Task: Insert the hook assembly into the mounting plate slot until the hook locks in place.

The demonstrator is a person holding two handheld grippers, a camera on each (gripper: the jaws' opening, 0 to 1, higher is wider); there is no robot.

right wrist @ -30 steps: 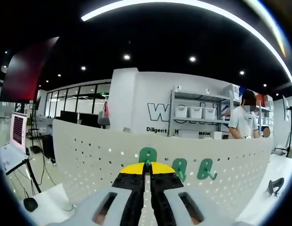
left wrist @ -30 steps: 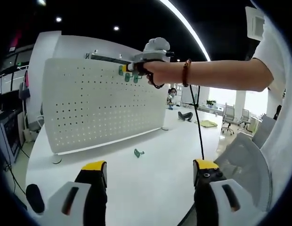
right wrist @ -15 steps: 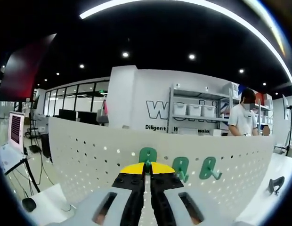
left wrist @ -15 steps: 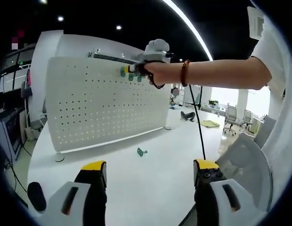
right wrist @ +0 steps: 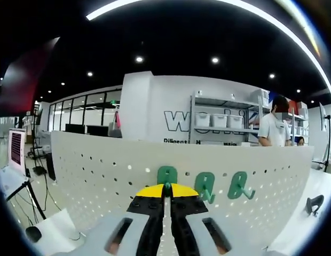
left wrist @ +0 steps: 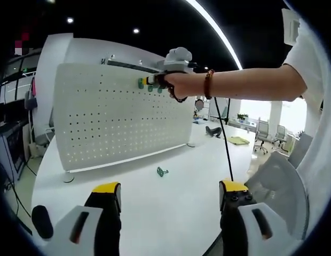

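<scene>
The white perforated mounting plate (left wrist: 117, 117) stands upright on the white table (left wrist: 171, 208). Near its top edge hang two green hooks (right wrist: 207, 185) (right wrist: 239, 184). My right gripper (right wrist: 166, 190) is shut on a third green hook (right wrist: 166, 175), which is pressed against the plate (right wrist: 101, 170) left of them. In the left gripper view the right gripper (left wrist: 173, 61) is held by a person's hand at the plate's top, beside the green hooks (left wrist: 149, 85). Another green hook (left wrist: 162, 172) lies loose on the table before the plate. My left gripper (left wrist: 168, 192) hangs open above the table, with nothing in it.
A person's bare arm with a bead bracelet (left wrist: 211, 84) reaches across, a black cable (left wrist: 225, 138) hanging from it. A mesh chair back (left wrist: 280, 186) stands at the right. A black object (right wrist: 314, 202) lies on the table. A person (right wrist: 275, 133) stands by shelves behind the plate.
The right gripper with its hook has risen slightly along the plate's top; the hung hooks have drifted right in its view. The left gripper stays open and still.
</scene>
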